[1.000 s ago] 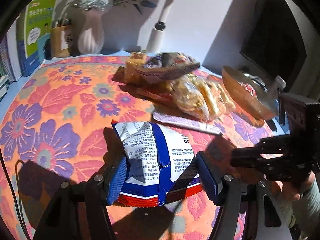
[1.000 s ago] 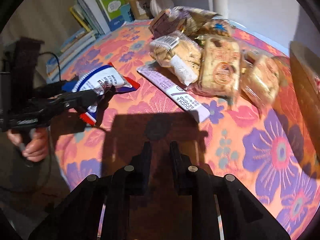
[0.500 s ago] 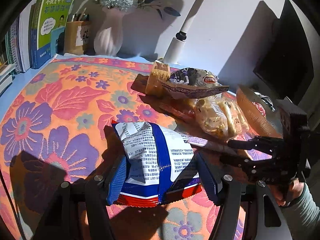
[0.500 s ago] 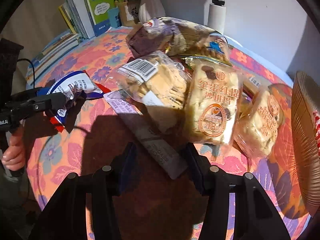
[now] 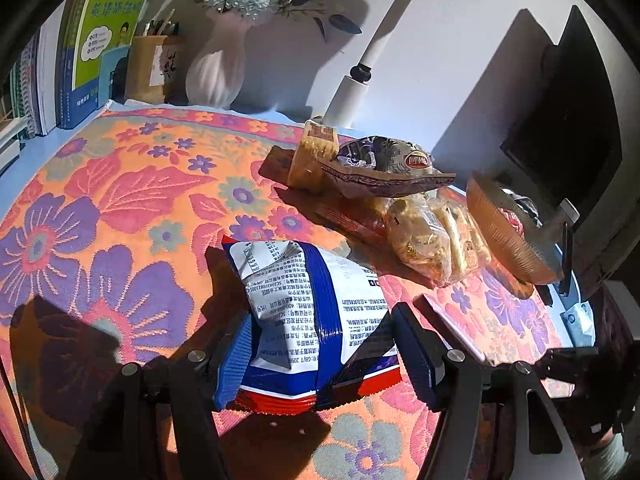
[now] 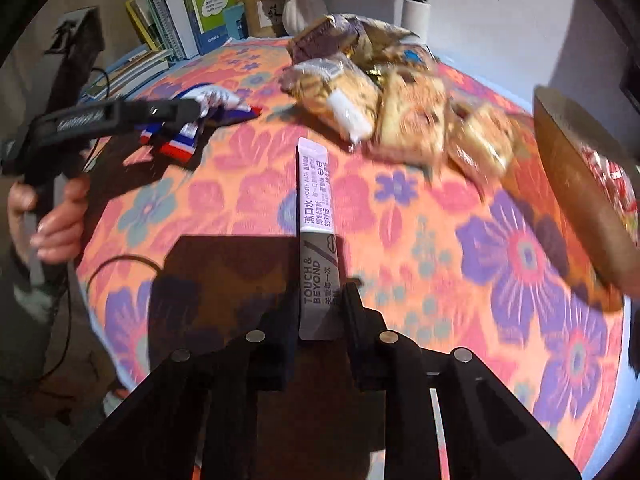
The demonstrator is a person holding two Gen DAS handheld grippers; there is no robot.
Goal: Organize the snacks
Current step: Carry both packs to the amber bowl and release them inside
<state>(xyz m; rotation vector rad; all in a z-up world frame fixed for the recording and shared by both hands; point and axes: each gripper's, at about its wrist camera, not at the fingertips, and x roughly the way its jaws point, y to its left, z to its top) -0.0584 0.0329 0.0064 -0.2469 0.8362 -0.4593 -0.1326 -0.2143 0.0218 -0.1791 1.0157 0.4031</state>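
On the flowered worktop (image 5: 120, 208) most snacks are still lying piled beside the basket (image 6: 580, 200) (little sorted yet), while the left gripper (image 5: 320, 356) is clenching the blue-and-white bag (image 5: 308, 312) and the right gripper (image 6: 320, 312) is pinching the lilac sachet (image 6: 316, 232).

Left hand-held gripper (image 5: 320, 354) clamps a bag; right hand-held gripper (image 6: 320, 312) seemingly pinches a sachet.
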